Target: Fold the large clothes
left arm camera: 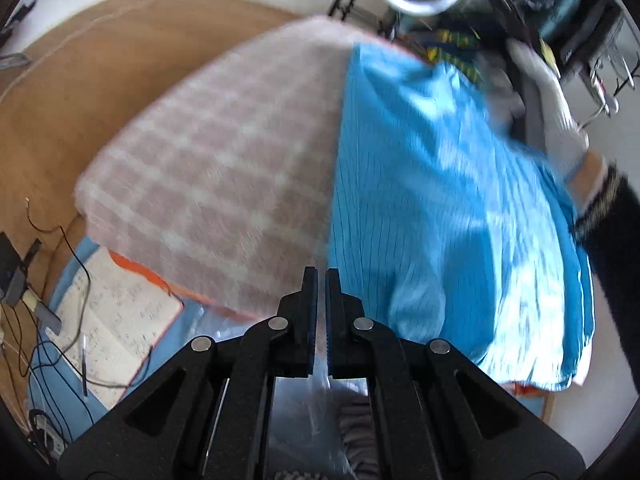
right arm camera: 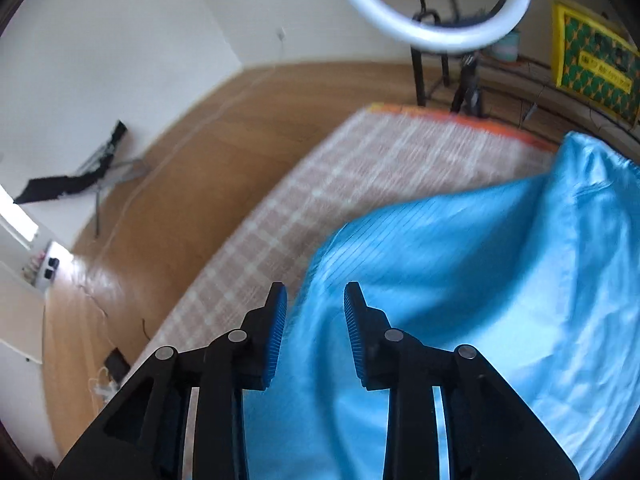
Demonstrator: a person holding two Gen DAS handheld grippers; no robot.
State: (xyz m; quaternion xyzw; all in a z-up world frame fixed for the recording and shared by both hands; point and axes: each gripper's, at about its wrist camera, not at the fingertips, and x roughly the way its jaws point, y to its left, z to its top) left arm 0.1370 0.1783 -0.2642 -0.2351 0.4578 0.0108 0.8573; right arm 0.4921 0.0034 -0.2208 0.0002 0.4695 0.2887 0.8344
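A bright blue, finely striped garment [left arm camera: 440, 208] lies rumpled over the right part of a pink-and-white checked mat [left arm camera: 224, 184]. My left gripper [left arm camera: 321, 272] is shut at the garment's left edge, which runs right up to its tips; I see no cloth between the pads. A white-gloved hand [left arm camera: 560, 128] with a dark sleeve reaches over the garment's far right side. In the right wrist view my right gripper [right arm camera: 315, 292] is open, its blue pads apart with nothing pressed between them. It hovers over the garment [right arm camera: 460, 280], near the left fold, with the mat [right arm camera: 360, 168] beyond.
Wooden floor [left arm camera: 100, 80] surrounds the mat. An open notebook [left arm camera: 116, 320] and loose wires [left arm camera: 72, 248] lie at the left near corner. A ring light [right arm camera: 436, 42] on a black stand rises beyond the mat. A yellow-green box [right arm camera: 592, 68] and clutter sit at the far right.
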